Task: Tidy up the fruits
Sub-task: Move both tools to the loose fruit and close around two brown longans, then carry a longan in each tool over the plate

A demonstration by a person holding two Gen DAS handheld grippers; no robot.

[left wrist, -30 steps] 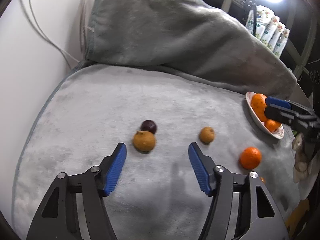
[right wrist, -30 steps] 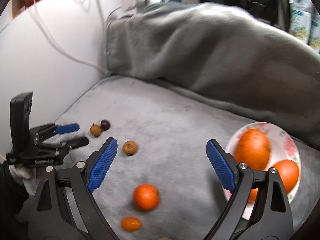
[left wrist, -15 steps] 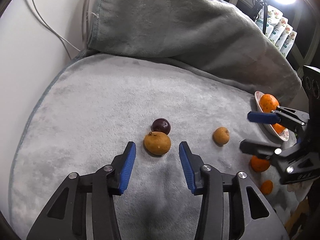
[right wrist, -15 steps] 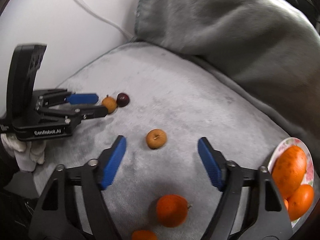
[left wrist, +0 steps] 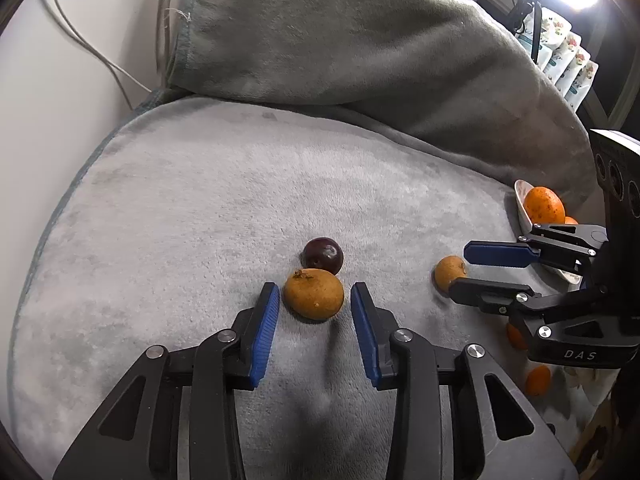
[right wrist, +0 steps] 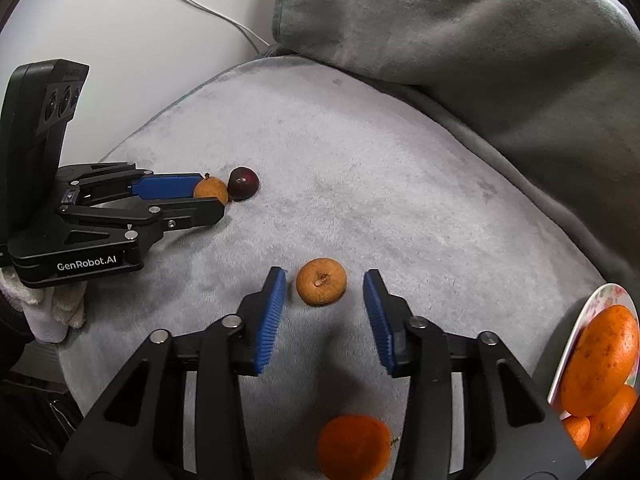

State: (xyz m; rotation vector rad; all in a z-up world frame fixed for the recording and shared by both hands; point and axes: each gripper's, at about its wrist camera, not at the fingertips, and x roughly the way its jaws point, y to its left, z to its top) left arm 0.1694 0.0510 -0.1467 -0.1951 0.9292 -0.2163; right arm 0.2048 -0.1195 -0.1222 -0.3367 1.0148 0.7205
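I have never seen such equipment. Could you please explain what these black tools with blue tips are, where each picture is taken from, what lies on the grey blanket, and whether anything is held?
Each tool is a two-finger gripper that a person holds, with a camera looking along its fingers. One picture comes from the left gripper, the other from the right gripper.

On the grey blanket lie two brown fruits, a dark plum and loose oranges. A plate holds more oranges.

Nothing is held. Both grippers are open: the left one around the larger brown fruit, the right one around the smaller brown fruit.
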